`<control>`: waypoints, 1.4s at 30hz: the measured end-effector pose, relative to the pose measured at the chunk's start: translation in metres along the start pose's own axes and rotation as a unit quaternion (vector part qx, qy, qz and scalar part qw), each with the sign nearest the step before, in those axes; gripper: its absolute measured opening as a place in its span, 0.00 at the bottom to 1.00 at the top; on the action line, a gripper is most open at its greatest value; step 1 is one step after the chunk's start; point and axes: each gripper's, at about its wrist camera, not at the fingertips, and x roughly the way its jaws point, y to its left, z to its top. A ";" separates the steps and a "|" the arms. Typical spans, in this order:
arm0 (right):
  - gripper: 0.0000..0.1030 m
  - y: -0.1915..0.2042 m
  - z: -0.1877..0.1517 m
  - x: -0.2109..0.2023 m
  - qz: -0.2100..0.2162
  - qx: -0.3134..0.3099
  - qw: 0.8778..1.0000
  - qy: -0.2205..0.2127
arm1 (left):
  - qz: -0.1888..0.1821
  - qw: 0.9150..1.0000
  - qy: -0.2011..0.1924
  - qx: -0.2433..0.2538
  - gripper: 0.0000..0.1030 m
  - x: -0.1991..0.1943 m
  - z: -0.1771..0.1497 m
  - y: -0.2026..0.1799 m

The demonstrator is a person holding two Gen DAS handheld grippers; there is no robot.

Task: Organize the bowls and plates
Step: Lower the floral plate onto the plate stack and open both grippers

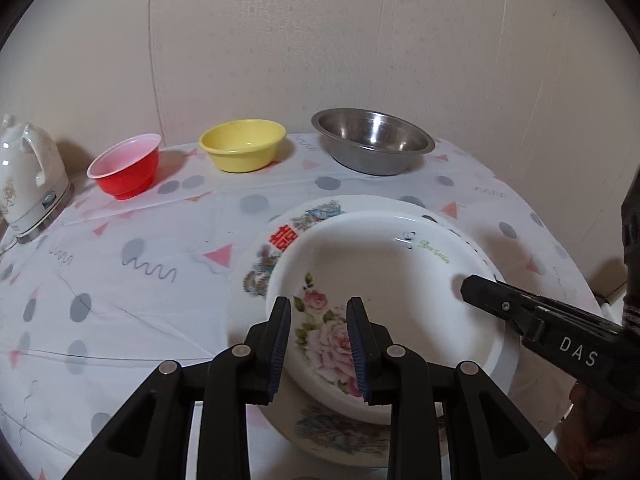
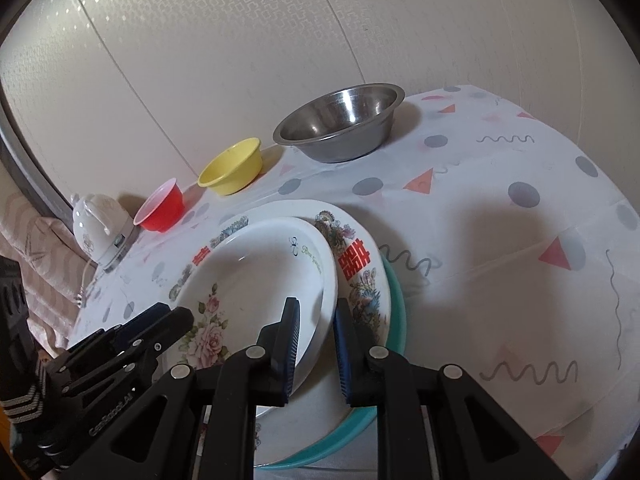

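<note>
A white rose-patterned deep plate lies on a larger plate with red characters, which lies on a teal plate. My left gripper is open, its fingers either side of the rose plate's near rim. My right gripper is open, straddling the rose plate's right rim; it shows in the left wrist view. A red bowl, a yellow bowl and a steel bowl stand in a row by the wall.
A white kettle stands at the table's far left. The table has a patterned white cloth. A wall runs close behind the bowls.
</note>
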 end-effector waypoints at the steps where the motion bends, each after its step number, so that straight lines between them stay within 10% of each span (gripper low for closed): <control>1: 0.18 0.000 0.000 0.000 -0.001 -0.001 1.000 0.000 | 0.003 1.000 0.000 0.003 0.27 0.001 0.000 -0.002; 25: 0.18 0.018 0.013 0.004 -0.070 -0.086 0.993 0.036 | 0.006 1.000 -0.010 -0.018 0.35 -0.006 -0.004 0.014; 42: 0.28 0.008 0.023 -0.012 -0.053 -0.049 0.997 0.018 | -0.016 0.997 -0.016 -0.070 0.86 -0.022 -0.004 0.049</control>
